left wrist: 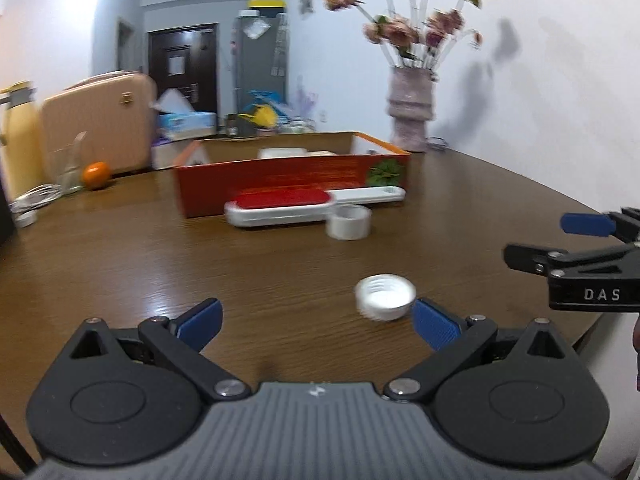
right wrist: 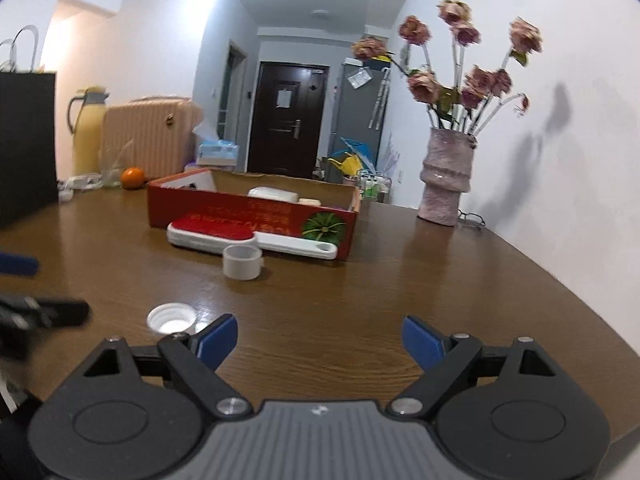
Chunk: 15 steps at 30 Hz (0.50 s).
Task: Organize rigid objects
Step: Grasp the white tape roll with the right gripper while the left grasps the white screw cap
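Observation:
A white screw cap [left wrist: 386,296] [right wrist: 171,319] lies open side up on the brown table. My left gripper [left wrist: 318,322] is open, and the cap sits just ahead of its right fingertip. My right gripper [right wrist: 318,340] is open with nothing between its fingers; the cap is just beyond its left fingertip. Farther off stands a roll of clear tape [left wrist: 348,222] [right wrist: 242,262]. Behind it a white-and-red lint brush [left wrist: 288,208] [right wrist: 224,234] lies against an open red cardboard box [left wrist: 280,184] [right wrist: 256,216] that holds white items. The right gripper [left wrist: 556,244] also shows at the left wrist view's right edge.
A pink vase of flowers [left wrist: 412,108] [right wrist: 446,176] stands at the back right by the wall. An orange [left wrist: 96,175] [right wrist: 133,178], a glass, cables, a yellow flask and a beige suitcase [left wrist: 96,120] are at the back left. A black bag [right wrist: 26,148] stands at the left.

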Available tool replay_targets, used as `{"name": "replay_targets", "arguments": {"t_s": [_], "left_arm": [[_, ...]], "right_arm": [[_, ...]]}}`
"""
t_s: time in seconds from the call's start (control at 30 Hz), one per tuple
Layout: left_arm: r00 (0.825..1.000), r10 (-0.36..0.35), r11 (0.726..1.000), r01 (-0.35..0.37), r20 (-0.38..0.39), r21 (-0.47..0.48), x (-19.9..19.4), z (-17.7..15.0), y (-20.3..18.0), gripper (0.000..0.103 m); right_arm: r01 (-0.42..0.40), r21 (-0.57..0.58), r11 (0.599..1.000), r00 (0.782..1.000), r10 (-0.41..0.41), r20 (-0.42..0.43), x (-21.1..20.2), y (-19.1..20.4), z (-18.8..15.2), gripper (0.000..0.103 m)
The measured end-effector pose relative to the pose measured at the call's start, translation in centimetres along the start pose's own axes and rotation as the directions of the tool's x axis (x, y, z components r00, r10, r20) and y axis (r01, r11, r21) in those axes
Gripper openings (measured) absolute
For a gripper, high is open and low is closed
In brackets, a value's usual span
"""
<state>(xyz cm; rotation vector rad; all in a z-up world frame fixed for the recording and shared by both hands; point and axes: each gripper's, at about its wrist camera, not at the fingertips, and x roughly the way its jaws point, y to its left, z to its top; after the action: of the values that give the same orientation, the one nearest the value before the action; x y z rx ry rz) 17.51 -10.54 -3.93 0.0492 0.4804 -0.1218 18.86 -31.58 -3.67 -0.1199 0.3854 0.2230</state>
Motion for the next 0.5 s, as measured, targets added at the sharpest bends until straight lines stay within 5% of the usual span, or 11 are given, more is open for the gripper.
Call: {"name": "replay_targets", "arguments": {"t_s": [0.07, 0.2, 0.27, 0.37, 0.5], "left_arm": [[1.000, -0.024, 0.999, 0.024, -0.002, 0.031, 1.4, 0.4, -1.2, 0.102], [0.998, -0.047, 0.998, 0.049, -0.044, 0.037, 4.2, 0.9, -2.7, 0.073], [0.996, -0.048, 0.998, 0.050, -0.076, 0.025, 5.5, 1.0, -2.8, 0.069], [0.993, -0.049, 0.998, 0.052, -0.108, 0.022, 6.7, 0.7, -2.5, 0.042], [0.995, -0.043, 0.998, 0.047, -0.086, 0.045, 6.3, 1.0, -1.2, 0.041]], "right_arm": [[0.007, 0.012, 1.000, 1.000, -0.007, -0.001, 0.3, -0.5, 0.0, 0.089], [0.017, 0.009, 1.000, 1.000, -0.017, -0.018, 1.1, -1.2, 0.1, 0.089], [0.018, 0.009, 1.000, 1.000, -0.018, -0.021, 1.4, -1.5, 0.3, 0.089], [0.015, 0.016, 1.000, 1.000, -0.014, -0.022, 2.1, -2.0, 0.7, 0.089], [0.002, 0.019, 1.000, 1.000, -0.001, -0.025, 3.5, -1.9, 1.4, 0.089]]}}
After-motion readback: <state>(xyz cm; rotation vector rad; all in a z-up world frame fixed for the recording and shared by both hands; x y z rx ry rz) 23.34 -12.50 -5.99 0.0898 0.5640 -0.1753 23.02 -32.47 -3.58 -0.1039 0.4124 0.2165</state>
